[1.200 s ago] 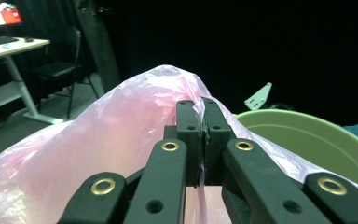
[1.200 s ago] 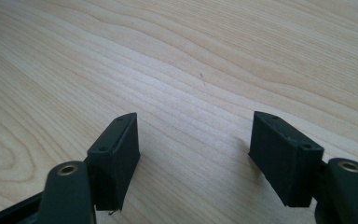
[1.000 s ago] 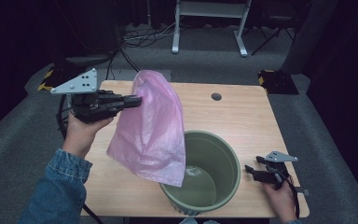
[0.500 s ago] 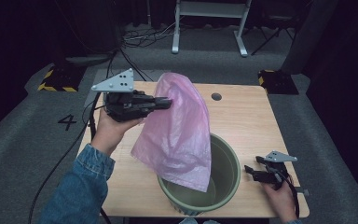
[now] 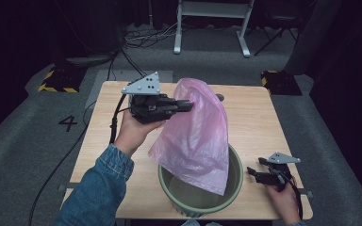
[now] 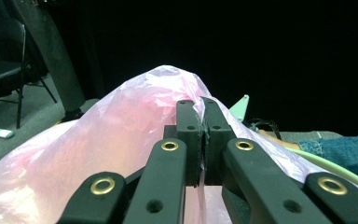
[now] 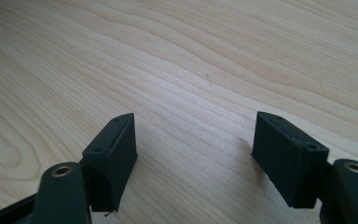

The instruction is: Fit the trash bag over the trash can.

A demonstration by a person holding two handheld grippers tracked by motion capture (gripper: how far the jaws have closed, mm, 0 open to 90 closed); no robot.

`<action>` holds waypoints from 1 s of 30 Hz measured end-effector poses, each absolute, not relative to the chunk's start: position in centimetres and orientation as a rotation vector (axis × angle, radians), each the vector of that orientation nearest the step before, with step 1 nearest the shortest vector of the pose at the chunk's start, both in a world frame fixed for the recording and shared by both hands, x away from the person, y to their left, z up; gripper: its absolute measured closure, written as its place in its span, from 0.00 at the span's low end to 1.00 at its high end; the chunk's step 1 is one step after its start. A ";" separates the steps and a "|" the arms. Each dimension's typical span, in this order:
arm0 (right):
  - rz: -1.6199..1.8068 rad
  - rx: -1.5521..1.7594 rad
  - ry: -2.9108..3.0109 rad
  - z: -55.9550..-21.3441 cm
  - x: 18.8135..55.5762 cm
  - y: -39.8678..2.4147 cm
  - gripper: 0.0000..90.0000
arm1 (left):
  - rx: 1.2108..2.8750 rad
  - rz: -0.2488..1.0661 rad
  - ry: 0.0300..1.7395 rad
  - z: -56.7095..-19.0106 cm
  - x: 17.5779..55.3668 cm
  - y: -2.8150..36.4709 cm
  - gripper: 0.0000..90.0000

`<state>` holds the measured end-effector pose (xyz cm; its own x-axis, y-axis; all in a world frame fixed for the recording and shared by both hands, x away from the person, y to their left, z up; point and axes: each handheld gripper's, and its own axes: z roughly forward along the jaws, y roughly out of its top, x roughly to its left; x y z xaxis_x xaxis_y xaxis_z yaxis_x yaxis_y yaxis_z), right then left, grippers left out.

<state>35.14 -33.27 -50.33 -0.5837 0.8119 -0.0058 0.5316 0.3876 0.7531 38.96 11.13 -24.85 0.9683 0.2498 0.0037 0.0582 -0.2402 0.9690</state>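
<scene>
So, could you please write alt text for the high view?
The left gripper holds a pink plastic bag by its top, its bottom hanging into a green bin on a wooden table. The right gripper rests open beside the bin.

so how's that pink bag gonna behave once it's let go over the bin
Likely floppy: the pink bag hangs limp from the left gripper. Probably very light, being thin and see-through. It may slump onto the green bin rim rather than open itself.

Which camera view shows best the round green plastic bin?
The high view: the round green plastic bin stands there whole on the table's near edge, with the pink plastic bag hanging into it. The left gripper view shows just a pale green strip of its rim behind the bag. The right gripper view faces bare wood.
</scene>
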 end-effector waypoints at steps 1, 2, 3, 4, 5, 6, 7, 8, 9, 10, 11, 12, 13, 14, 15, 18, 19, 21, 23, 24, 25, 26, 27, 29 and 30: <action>1.031 1.164 2.277 -50.3 35.1 -33.3 0.34 | 1.807 0.183 0.224 -24.9 38.9 10.9 0.98; 1.031 1.164 2.278 -50.3 35.1 -33.3 0.34 | 1.808 0.186 0.224 -24.9 38.9 10.7 0.98; 1.031 1.163 2.278 -50.3 35.1 -33.3 0.34 | 1.810 0.191 0.219 -25.0 38.8 10.6 0.98; 1.032 1.164 2.278 -50.3 35.1 -33.3 0.34 | 1.813 0.194 0.221 -25.1 38.8 10.4 0.98; 1.031 1.163 2.278 -50.3 35.1 -33.3 0.34 | 1.817 0.201 0.221 -25.2 38.7 10.2 0.98; 1.030 1.162 2.278 -50.3 35.1 -33.3 0.34 | 1.822 0.209 0.224 -25.4 38.6 10.1 0.98; 1.031 1.162 2.279 -50.3 35.1 -33.3 0.34 | 1.835 0.216 0.223 -25.9 38.4 10.0 0.98; 1.031 1.162 2.279 -50.3 35.1 -33.3 0.34 | 1.842 0.216 0.223 -26.2 38.3 9.9 0.98; 1.031 1.163 2.279 -50.3 35.1 -33.3 0.34 | 1.842 0.216 0.223 -26.2 38.3 9.9 0.98; 1.032 1.163 2.279 -50.3 35.1 -33.3 0.34 | 1.850 0.214 0.223 -26.5 38.2 9.9 0.98; 1.032 1.163 2.279 -50.3 35.1 -33.3 0.34 | 1.859 0.213 0.220 -26.7 38.1 9.9 0.98; 1.033 1.163 2.279 -50.3 35.1 -33.3 0.34 | 1.863 0.212 0.220 -27.0 38.0 9.8 0.98; 1.032 1.162 2.279 -50.3 35.1 -33.3 0.34 | 1.868 0.212 0.217 -27.2 37.8 9.8 0.98; 1.033 1.162 2.280 -50.3 35.1 -33.3 0.34 | 1.877 0.201 0.211 -27.7 37.5 9.7 0.98; 1.032 1.161 2.280 -50.3 35.1 -33.3 0.34 | 1.880 0.199 0.207 -27.8 37.3 9.7 0.98; 1.032 1.161 2.279 -50.3 35.1 -33.3 0.34 | 1.887 0.187 0.200 -28.2 37.0 9.6 0.98; 1.032 1.161 2.280 -50.3 35.1 -33.3 0.34 | 1.895 0.182 0.193 -28.3 36.8 9.6 0.97; 1.032 1.161 2.280 -50.3 35.1 -33.3 0.34 | 1.907 0.186 0.186 -28.6 36.4 9.6 0.97; 1.032 1.161 2.279 -50.3 35.1 -33.3 0.34 | 1.923 0.180 0.174 -28.9 36.1 9.7 0.96; 1.032 1.161 2.280 -50.3 35.1 -33.3 0.34 | 1.948 0.177 0.169 -29.2 35.8 9.8 0.96; 1.032 1.161 2.279 -50.3 35.1 -33.3 0.34 | 1.956 0.169 0.167 -29.4 35.7 9.8 0.96; 1.032 1.161 2.280 -50.3 35.1 -33.3 0.34 | 1.964 0.165 0.163 -29.6 35.6 9.8 0.96; 1.032 1.161 2.280 -50.3 35.1 -33.3 0.34 | 1.964 0.165 0.163 -29.6 35.6 9.8 0.96; 1.032 1.161 2.280 -50.3 35.1 -33.3 0.34 | 1.980 0.150 0.160 -29.9 35.5 9.9 0.96; 1.032 1.161 2.280 -50.3 35.1 -33.3 0.34 | 1.994 0.132 0.155 -30.3 35.3 10.0 0.96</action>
<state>35.13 -33.26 -50.33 -0.5861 0.8102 -0.0054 0.5306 0.3889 0.7532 35.33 9.97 -30.27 0.9853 0.1693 0.0230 0.0495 -0.4112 0.9102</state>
